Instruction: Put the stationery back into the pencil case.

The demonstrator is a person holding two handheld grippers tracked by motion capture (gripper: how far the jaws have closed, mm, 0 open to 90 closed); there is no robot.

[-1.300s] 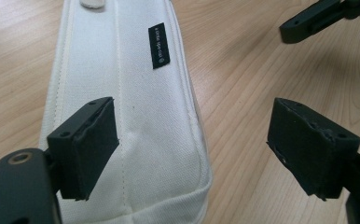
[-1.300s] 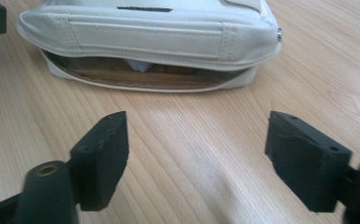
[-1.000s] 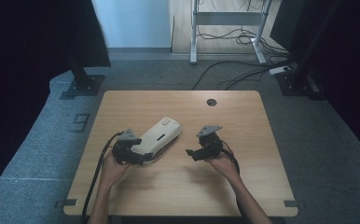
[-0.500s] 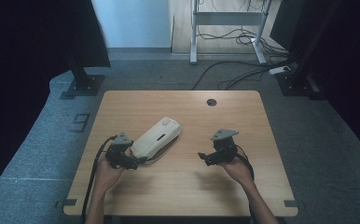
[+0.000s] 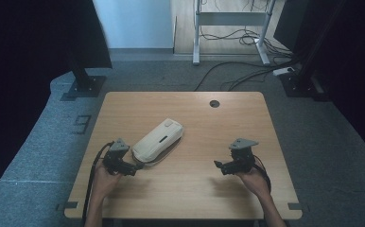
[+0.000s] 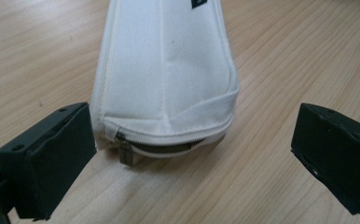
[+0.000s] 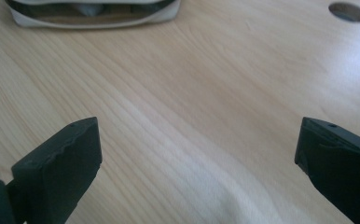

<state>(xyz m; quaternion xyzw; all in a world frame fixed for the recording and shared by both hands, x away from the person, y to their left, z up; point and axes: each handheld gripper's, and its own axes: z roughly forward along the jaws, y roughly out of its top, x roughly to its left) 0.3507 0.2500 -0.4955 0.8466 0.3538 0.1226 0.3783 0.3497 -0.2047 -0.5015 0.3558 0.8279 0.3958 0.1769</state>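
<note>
- Left hand [image 5: 104,178] comes in from the near edge of the table [image 5: 190,198], cable trailing back along the forearm.
- Left gripper [image 5: 129,169] sits at the near-left end of the pouch [image 5: 158,141], pointing at it. Jaws have just been opening and now stand wide apart. In the left gripper view the pouch end lies ahead of the gap between them; neither pad presses on it. Nothing held.
- Pouch: white fabric, long, lying flat on the wood, slanting from near-left to far-right, left of the table's middle. A small dark label shows on its top face.
- Zip pull [image 6: 125,150] hangs at the near corner of the pouch, close to one jaw; the zip there gapes a little, dark inside.
- Bare wood between pouch and right hand.
- Right gripper [image 5: 219,165] is well apart from the pouch, near the right front of the table, pointing left. Jaws have just been opening, now wide, only bare tabletop between them.
- Round hole [image 5: 214,103] in the tabletop, far side, right of centre.
</note>
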